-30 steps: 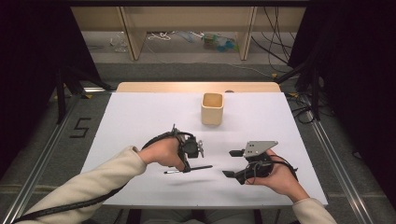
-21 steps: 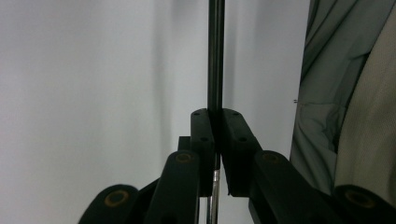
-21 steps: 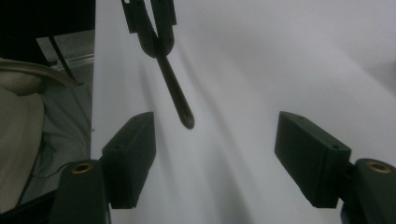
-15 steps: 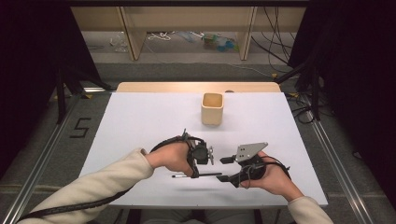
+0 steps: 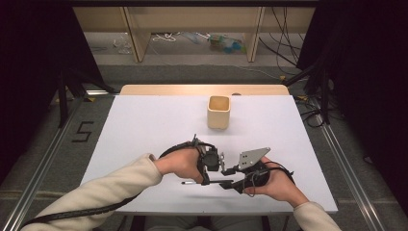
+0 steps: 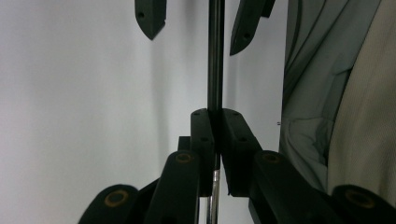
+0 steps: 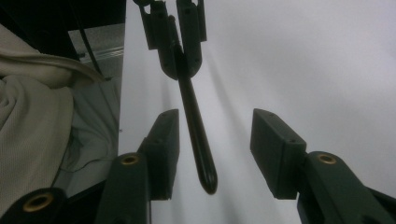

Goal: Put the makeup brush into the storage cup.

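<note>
A thin black pen (image 5: 208, 182) hangs level just above the white table (image 5: 144, 125), near its front edge. My left gripper (image 5: 206, 178) is shut on the pen's shaft, and its own view shows the jaws pinching the pen (image 6: 215, 60). My right gripper (image 5: 227, 177) is open, with its two jaws on either side of the pen's rounded free end (image 7: 198, 140), not touching it. The left gripper (image 7: 176, 51) shows at the top of the right gripper view, and the right gripper (image 6: 192, 42) shows at the top of the left gripper view.
A pale wooden cup (image 5: 219, 111) stands upright at the back middle of the table. Cream sleeves (image 5: 115, 185) come in from the front edge. Metal rails (image 5: 346, 168) run along both sides of the table.
The left gripper has carried the pen to the right and nearer the front. The right gripper has moved left to meet it, so its open jaws now flank the pen's end.
</note>
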### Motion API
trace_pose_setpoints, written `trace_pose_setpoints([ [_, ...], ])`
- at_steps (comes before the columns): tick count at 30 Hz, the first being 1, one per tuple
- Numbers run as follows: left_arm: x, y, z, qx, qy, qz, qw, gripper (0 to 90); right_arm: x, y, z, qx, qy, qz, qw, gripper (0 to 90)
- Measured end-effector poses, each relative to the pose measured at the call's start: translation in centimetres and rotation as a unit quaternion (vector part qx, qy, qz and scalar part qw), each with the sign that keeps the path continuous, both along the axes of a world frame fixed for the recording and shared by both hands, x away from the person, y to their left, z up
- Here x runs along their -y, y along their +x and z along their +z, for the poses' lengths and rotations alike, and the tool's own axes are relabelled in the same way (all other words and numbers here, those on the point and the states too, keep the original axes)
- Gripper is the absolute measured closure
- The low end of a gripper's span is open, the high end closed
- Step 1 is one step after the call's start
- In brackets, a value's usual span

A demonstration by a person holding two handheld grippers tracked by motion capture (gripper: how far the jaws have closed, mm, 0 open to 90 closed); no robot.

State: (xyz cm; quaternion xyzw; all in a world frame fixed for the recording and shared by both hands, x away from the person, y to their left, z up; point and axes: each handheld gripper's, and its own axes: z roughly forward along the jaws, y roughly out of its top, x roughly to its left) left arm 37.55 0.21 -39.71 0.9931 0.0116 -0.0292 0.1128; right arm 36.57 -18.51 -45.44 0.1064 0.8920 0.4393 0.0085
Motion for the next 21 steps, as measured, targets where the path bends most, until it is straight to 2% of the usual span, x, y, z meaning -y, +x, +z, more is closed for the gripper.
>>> trace_pose_setpoints([
  [4,0.15,0.02,-0.01,-0.001,-0.005,-0.002,1.0000,83.7,-0.16,-0.15,-0.22,-0.012,-0.004,0.005,0.9999,58.0],
  [6,0.27,0.01,0.04,0.000,-0.006,-0.002,1.0000,83.7,-0.17,-0.20,-0.18,-0.013,-0.004,0.010,0.9999,63.3],
  [13,0.44,-0.06,0.19,0.000,-0.006,-0.003,1.0000,83.7,-0.17,-0.29,-0.03,-0.002,-0.012,0.019,0.9998,72.7],
  [21,0.43,0.01,0.31,0.004,-0.009,-0.016,0.9998,83.7,-0.26,-0.50,-0.01,0.003,-0.005,0.029,0.9996,80.0],
])
